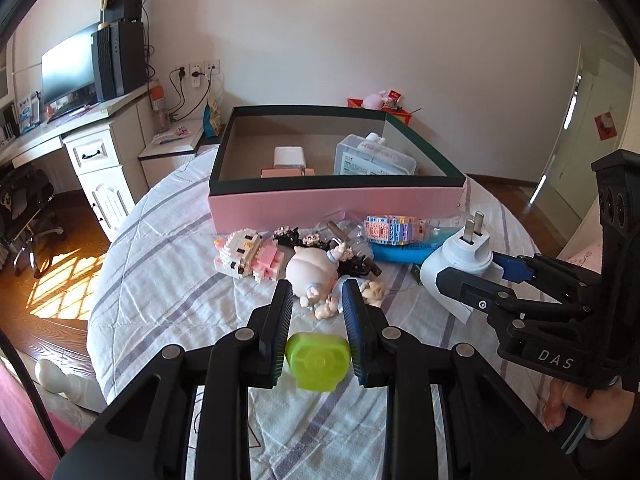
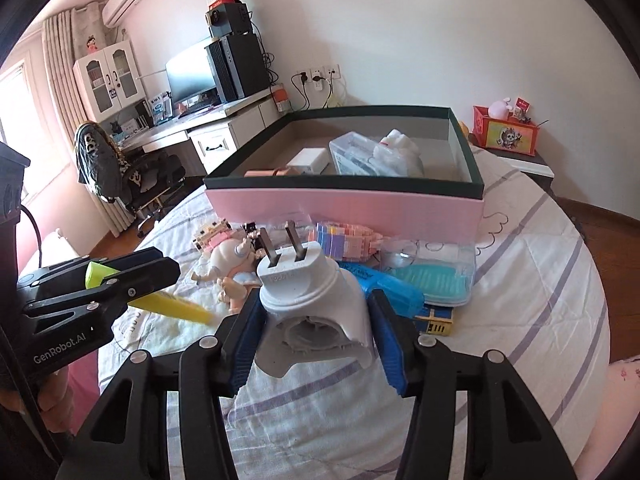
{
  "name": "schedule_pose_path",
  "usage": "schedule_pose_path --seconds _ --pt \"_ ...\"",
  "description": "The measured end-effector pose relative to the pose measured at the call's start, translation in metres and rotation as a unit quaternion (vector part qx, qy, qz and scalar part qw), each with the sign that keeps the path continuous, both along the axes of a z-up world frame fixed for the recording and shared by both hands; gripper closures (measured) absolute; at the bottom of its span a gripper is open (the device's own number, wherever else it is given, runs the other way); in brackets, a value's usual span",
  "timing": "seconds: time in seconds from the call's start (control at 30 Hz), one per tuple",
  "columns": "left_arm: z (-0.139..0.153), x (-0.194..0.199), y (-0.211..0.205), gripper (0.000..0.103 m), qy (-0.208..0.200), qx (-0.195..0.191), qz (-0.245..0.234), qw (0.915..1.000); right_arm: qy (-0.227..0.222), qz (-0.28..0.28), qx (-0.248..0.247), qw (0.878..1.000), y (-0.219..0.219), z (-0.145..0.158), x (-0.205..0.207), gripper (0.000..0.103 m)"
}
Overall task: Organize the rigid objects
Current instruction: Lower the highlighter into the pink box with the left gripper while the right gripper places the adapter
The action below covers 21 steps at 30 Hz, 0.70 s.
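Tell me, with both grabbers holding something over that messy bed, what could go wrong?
The white plug adapter is rounded and held only at its sides by the right gripper, so it might slip. The left gripper pinches the yellow-green highlighter near one end; it could pivot. Both must clear the pink box wall.

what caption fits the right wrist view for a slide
Right gripper clamps a white plug adapter before the pink box; left gripper holds a yellow-green marker.
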<state>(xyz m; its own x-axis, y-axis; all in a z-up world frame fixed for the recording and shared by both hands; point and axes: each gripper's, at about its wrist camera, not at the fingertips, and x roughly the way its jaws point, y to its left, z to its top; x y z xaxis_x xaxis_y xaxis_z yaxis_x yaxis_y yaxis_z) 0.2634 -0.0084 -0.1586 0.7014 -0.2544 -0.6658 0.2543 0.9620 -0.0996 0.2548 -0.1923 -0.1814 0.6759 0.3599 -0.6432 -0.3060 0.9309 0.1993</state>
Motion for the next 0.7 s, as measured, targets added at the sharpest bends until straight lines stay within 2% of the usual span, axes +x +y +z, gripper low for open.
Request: schedule_pose_path --seconds 0.17,0.37,0.6,0.7 --pt "0.019 0.019 -0.006 0.077 -0.020 -0.001 -0.012 0.9997 -0.036 0.006 -0.007 0.999 0.001 0.025 0.008 0.050" --pt "0.034 0.068 -0.019 0.077 -0.024 0.004 -0.032 0.9992 -0.056 -0.016 -0.019 0.998 -0.011 0.047 0.053 0.049" --pt "0.028 0.133 -0.030 0.077 0.006 0.014 -0.034 0.9993 -0.036 -0.051 -0.056 0.996 -0.027 0.035 0.113 0.049" --pt "0.023 0.156 -0.033 0.077 0.018 0.014 -0.031 0.9993 -0.029 -0.054 -0.056 0.997 -0.031 0.026 0.128 0.050"
